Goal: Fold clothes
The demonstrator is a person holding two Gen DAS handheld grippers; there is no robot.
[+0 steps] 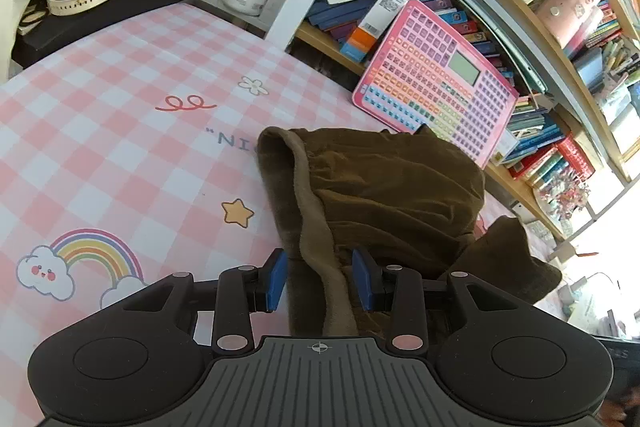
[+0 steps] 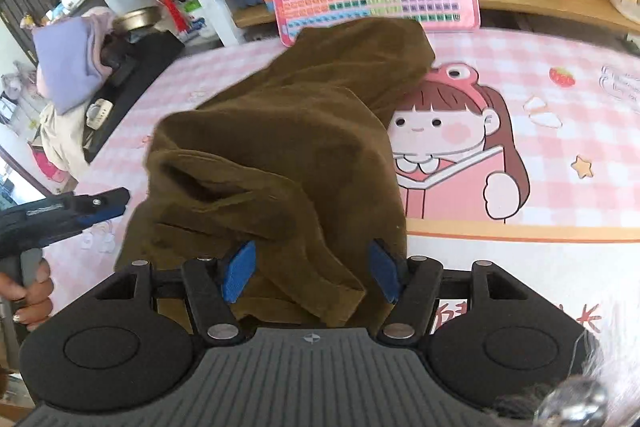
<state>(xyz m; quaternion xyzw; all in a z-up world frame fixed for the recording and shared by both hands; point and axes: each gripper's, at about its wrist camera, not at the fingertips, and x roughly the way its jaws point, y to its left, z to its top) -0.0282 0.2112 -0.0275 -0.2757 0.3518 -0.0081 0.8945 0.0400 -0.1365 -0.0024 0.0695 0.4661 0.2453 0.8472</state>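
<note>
Mat [image 1: 120,131] reads "NIC"-something; both the left gripper [image 1: 320,281] and right gripper [image 2: 310,271] sit spread wide around the brown corduroy pants [image 2: 288,147], nothing pinched.

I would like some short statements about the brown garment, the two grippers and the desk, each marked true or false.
1. The brown garment lies flat and neatly folded. False: it is bunched and rumpled.
2. The left gripper is open, with cloth between its pads. True.
3. The right gripper is shut on nothing. False: it is open around cloth.
4. A pink button board leans against the shelf behind the garment. True.
5. The desk mat is plain blue. False: it is pink checked.
</note>
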